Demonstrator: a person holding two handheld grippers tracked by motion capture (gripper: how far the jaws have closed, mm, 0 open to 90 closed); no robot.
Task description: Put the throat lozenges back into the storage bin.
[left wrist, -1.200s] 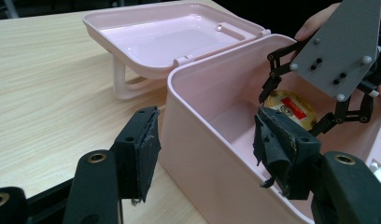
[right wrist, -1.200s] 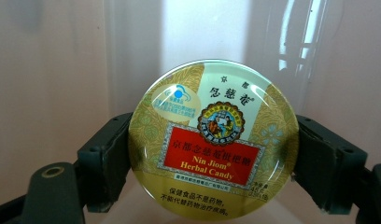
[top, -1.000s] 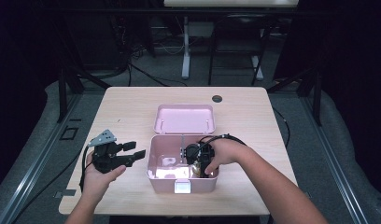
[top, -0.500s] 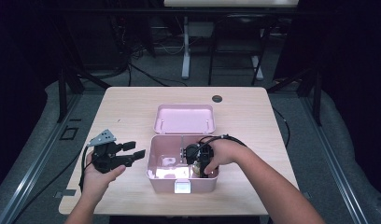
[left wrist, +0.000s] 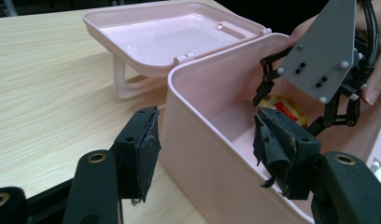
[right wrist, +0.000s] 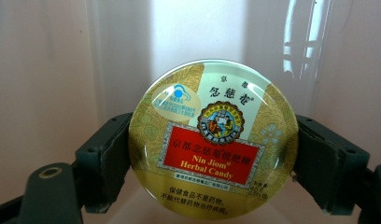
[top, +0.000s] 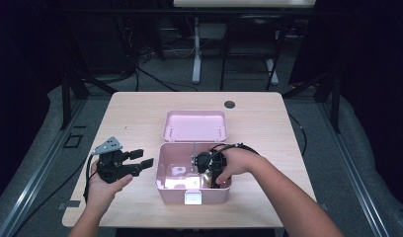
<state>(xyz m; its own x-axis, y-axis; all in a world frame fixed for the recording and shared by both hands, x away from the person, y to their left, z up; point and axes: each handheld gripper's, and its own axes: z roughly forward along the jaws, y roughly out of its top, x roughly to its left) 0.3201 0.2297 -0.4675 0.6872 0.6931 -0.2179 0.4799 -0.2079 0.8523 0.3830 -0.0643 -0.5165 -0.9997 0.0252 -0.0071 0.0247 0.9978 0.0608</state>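
Note:
A pink plastic box (top: 162, 178) stands open near the table's front edge, its lid (top: 194, 126) lying flat behind it. My right gripper (top: 210, 172) reaches down inside the box, shut on a round gold herbal candy tin (right wrist: 212, 140) with a red label. Both pads press the tin's sides in the right gripper view (right wrist: 212, 161). The tin (left wrist: 283, 103) hangs low in the box, under the right gripper's grey plate (left wrist: 319, 56). My left gripper (top: 142, 158) is held open just left of the box, its jaws straddling the near wall (left wrist: 202, 154) with nothing held.
A small dark round fitting (top: 229, 104) sits in the table's far edge. Bare wood (top: 130, 123) lies left of and behind the box. Cables trail from both grippers, and dark floor with desk legs lies beyond the table.
My right gripper has sunk slightly lower into the box with the tin. The left gripper has not moved.

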